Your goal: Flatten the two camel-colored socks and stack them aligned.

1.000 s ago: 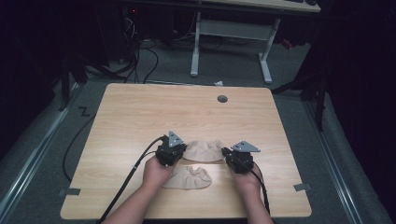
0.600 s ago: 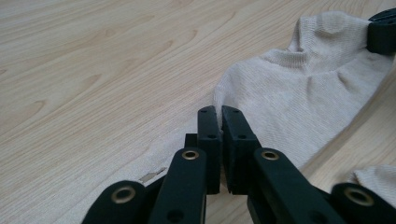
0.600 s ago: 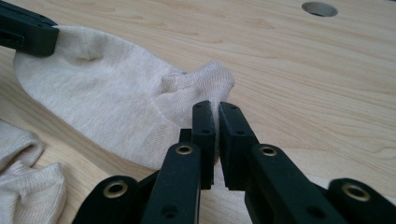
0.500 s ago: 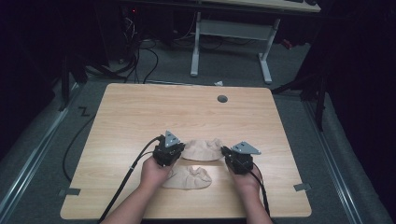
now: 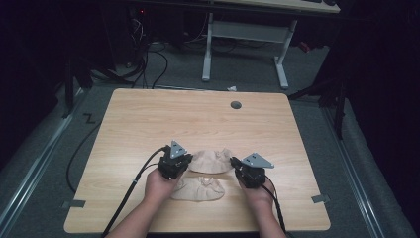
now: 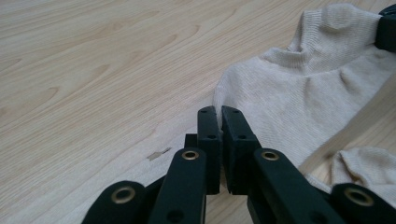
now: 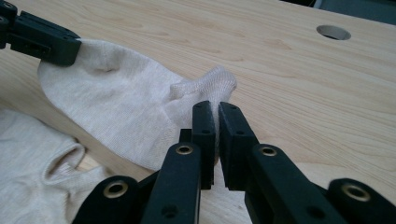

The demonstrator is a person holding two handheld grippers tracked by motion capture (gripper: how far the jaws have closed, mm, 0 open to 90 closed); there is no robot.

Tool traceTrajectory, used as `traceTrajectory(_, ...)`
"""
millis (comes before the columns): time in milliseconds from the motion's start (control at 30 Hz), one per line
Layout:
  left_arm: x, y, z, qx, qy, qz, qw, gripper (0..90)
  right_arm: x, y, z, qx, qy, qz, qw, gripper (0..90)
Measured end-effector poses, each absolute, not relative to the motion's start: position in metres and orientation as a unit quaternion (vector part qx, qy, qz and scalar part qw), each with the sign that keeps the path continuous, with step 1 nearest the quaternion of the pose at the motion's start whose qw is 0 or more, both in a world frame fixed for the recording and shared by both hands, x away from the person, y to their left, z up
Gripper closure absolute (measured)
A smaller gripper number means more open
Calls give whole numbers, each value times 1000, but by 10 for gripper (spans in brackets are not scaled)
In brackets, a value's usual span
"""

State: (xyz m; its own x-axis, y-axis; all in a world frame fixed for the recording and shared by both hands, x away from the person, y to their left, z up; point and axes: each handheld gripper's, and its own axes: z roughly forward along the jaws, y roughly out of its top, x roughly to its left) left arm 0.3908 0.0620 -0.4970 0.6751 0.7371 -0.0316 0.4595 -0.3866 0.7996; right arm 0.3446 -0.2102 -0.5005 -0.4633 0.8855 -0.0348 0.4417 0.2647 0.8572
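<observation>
Sock (image 5: 210, 160) stays pinched at both ends by left gripper (image 5: 184, 162) and right gripper (image 5: 235, 163) fingers; nothing has shifted.

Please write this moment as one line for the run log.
left gripper: shut on far sock | right gripper: shut on far sock | near sock: flat on table

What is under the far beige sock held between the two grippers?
Under the far beige fabric sock lies bare light wooden table; the near sock lies apart. Anything beneath its middle stays covered.
</observation>
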Motion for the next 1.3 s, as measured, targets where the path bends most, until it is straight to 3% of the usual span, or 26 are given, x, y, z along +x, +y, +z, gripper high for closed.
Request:
traceTrajectory(633,363,97,-489,800,380,175,431,868,322,-185,-490,402,765,428,263,862)
traceTrajectory(1300,312,126,-501,801,379,132,445,868,280,-164,-495,361,800,409,248,862)
